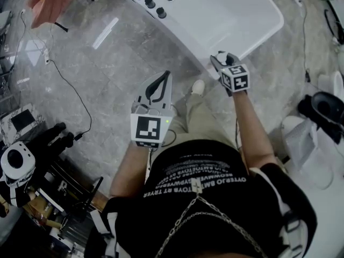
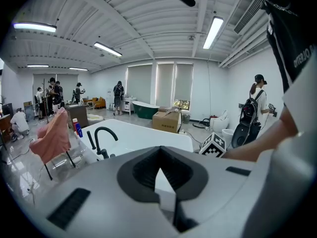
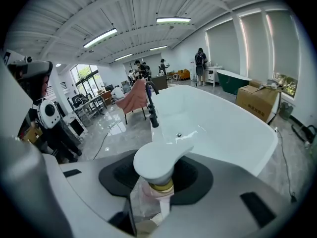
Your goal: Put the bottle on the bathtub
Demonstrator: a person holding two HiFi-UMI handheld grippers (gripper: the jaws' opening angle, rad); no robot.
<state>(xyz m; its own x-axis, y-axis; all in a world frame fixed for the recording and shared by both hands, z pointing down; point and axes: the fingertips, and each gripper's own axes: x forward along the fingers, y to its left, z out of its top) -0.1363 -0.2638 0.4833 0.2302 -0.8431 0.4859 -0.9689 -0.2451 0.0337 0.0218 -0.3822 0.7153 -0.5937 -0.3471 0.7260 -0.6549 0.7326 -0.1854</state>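
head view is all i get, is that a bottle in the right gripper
observer: yes, the right gripper has its fingers shut on a pump bottle with a white head and a gold collar.
operator: left one holding anything
observer: no, the left gripper has its fingers together with nothing between them.
operator: where's the right one pointing
observer: its view looks along the white bathtub, past a black faucet on the rim.

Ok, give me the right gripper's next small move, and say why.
Probably ease the right gripper forward and down to stand the bottle on the bathtub rim. Its jaws clamp the pump bottle just at the tub's near corner, apparently not yet set down.
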